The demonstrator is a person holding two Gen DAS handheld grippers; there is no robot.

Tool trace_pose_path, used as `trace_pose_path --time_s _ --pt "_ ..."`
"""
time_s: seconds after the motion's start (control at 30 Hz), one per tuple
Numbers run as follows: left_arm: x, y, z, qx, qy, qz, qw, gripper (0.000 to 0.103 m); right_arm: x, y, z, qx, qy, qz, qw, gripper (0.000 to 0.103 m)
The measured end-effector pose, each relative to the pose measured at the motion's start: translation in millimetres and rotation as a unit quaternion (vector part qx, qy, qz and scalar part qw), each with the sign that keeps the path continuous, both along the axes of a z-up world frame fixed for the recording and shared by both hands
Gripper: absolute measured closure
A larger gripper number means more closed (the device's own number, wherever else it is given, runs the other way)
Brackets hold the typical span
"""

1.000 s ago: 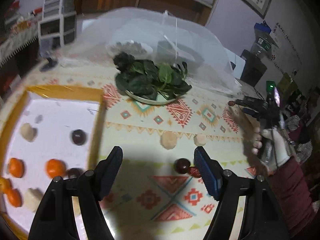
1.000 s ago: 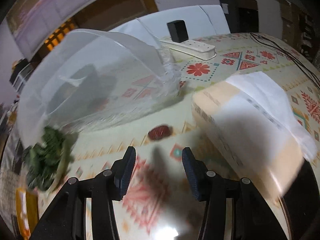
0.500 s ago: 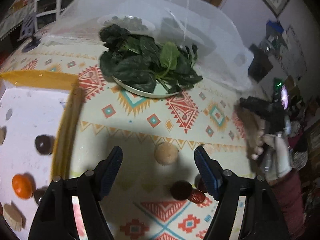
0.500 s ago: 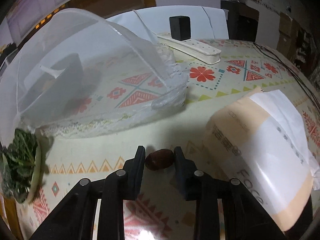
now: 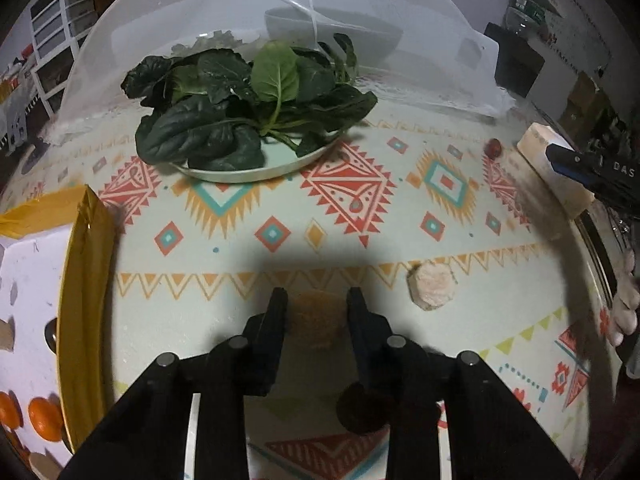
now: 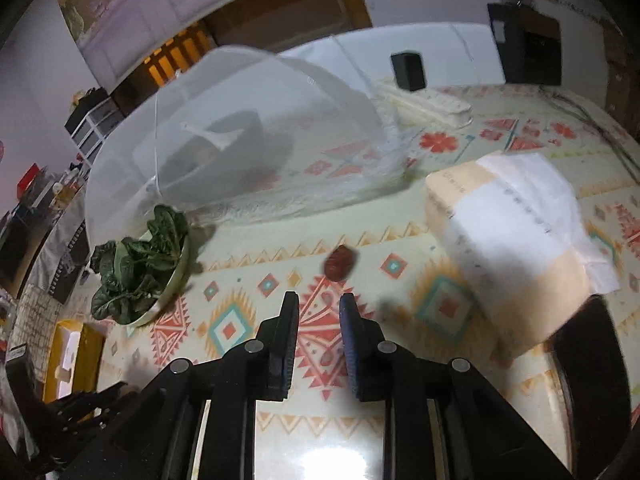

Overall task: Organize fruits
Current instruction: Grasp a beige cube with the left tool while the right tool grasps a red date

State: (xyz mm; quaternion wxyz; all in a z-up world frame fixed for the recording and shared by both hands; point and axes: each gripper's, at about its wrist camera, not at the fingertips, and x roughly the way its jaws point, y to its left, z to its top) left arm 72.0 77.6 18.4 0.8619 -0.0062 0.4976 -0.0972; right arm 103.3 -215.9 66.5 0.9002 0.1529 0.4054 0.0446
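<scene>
Left wrist view: the left tongs (image 5: 316,312) sat low over the patterned table (image 5: 280,240), jaws drawn in on a tan round fruit (image 5: 316,320) that filled the gap between them. Both pads looked to touch its sides, though shadow made contact hard to confirm. A pale peeled piece (image 5: 431,286) lay just right of the tongs on the table. A dark round fruit (image 5: 362,408) sat near, partly hidden behind the right finger. Far right, a small red date (image 5: 494,147) lay beside a tan tissue pack (image 5: 556,172). A plate of dark leafy greens (image 5: 248,120) stood at far centre, in front of a clear mesh food cover (image 5: 280,20). At left, a yellow-rimmed tray (image 5: 82,280) held two oranges (image 5: 46,418) at its near corner and a dark fruit, mostly cut off by the rim. The right tongs (image 5: 576,164) showed at the right edge, with a white-gloved hand (image 5: 626,304) below.

Right wrist view: the right tongs (image 6: 319,300) hung above the table (image 6: 248,280), jaws narrowly apart with nothing between them. The red date (image 6: 339,263), blurred, lay just beyond the tips. The tissue pack (image 6: 508,248) sat to the right. The greens (image 6: 140,268) and the food cover (image 6: 248,140) were far left. The yellow tray (image 6: 68,352) sat at the left edge.
</scene>
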Motion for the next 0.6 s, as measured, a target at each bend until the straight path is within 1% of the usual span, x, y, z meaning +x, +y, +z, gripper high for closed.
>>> trace_pose_path --time_s 0.03,0.07,0.1,0.17,0.2,0.33,0.43,0.5,0.6 --pt "-1 1 1 -0.003 -0.001 0.0 1.0 0.074 2 -2 -1 0.004 0.0 -0.005 1.0 0.069" --pt "-3 2 2 -0.007 -0.002 0.001 1.0 0.074 6 -3 -3 0.009 0.001 -0.008 1.0 0.063" --pt "-5 1 4 -0.011 -0.003 0.005 0.9999 0.074 13 -3 -6 0.011 0.003 -0.012 1.0 0.061" --pt "-10 6 11 -0.022 -0.009 0.01 0.9997 0.074 26 -1 -11 0.01 0.007 -0.012 1.0 0.061" --pt "-12 9 14 -0.028 -0.011 0.013 0.9995 0.074 37 1 -17 0.01 0.015 -0.016 1.0 0.059" --pt "-25 23 28 -0.054 -0.019 0.022 0.9981 0.074 69 5 -36 0.036 0.037 -0.032 0.998 0.058" --pt "-39 33 39 -0.071 -0.028 0.026 0.9968 0.074 89 12 -43 0.043 0.039 -0.036 0.998 0.058" --pt "-49 40 45 -0.076 -0.035 0.028 0.9961 0.074 97 19 -46 0.032 0.04 -0.04 0.998 0.058" --pt "-57 45 51 -0.082 -0.042 0.033 0.9952 0.074 99 35 -44 -0.016 0.042 -0.034 0.998 0.057"
